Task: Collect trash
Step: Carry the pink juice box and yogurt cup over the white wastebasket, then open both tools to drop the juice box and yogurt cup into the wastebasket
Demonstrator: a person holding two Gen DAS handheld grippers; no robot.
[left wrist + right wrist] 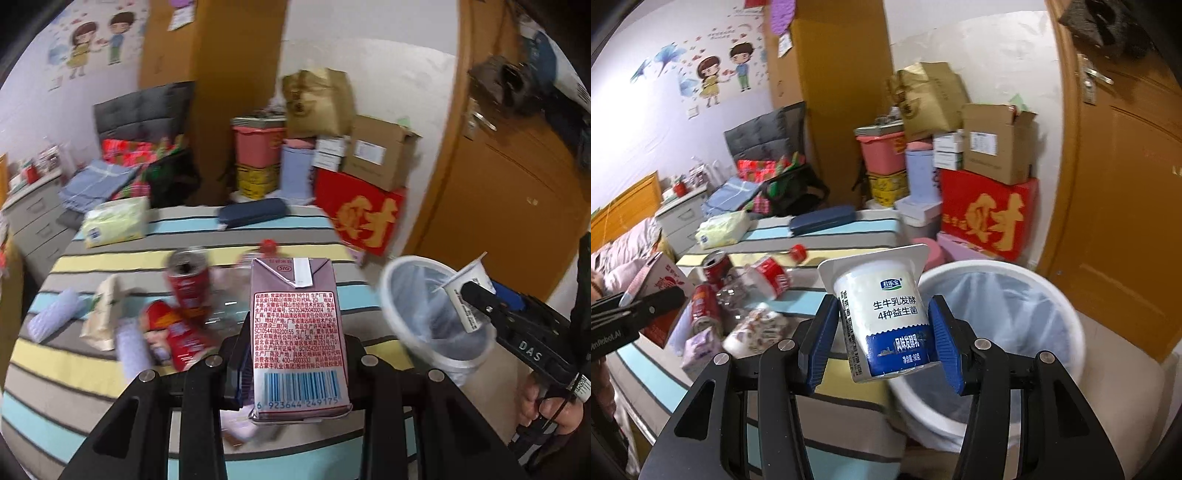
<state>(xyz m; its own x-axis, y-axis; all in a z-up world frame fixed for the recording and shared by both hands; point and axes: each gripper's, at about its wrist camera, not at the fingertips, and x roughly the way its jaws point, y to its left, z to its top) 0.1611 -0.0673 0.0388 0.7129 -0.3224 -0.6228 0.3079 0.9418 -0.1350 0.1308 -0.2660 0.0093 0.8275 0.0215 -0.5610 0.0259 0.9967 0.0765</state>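
My left gripper (295, 354) is shut on a mauve milk carton (299, 325) with red print and a barcode, held upright above the striped table (92, 369). To its right, my right gripper (886, 332) is shut on a white and blue yogurt cup (882, 310), held tilted beside the rim of a white bin (960, 267) with a clear liner. The left wrist view shows that cup (463, 295) over the bin's mouth (391, 295). Cola cans (186, 280), a red wrapper (170, 332) and a red-capped bottle (267, 245) lie on the table.
A tissue pack (114, 221) and a dark blue case (253, 214) lie at the table's far side. Stacked boxes (990, 206) and tubs stand behind it. A wooden door (1126, 221) is at the right, and a bed (110, 177) at the left.
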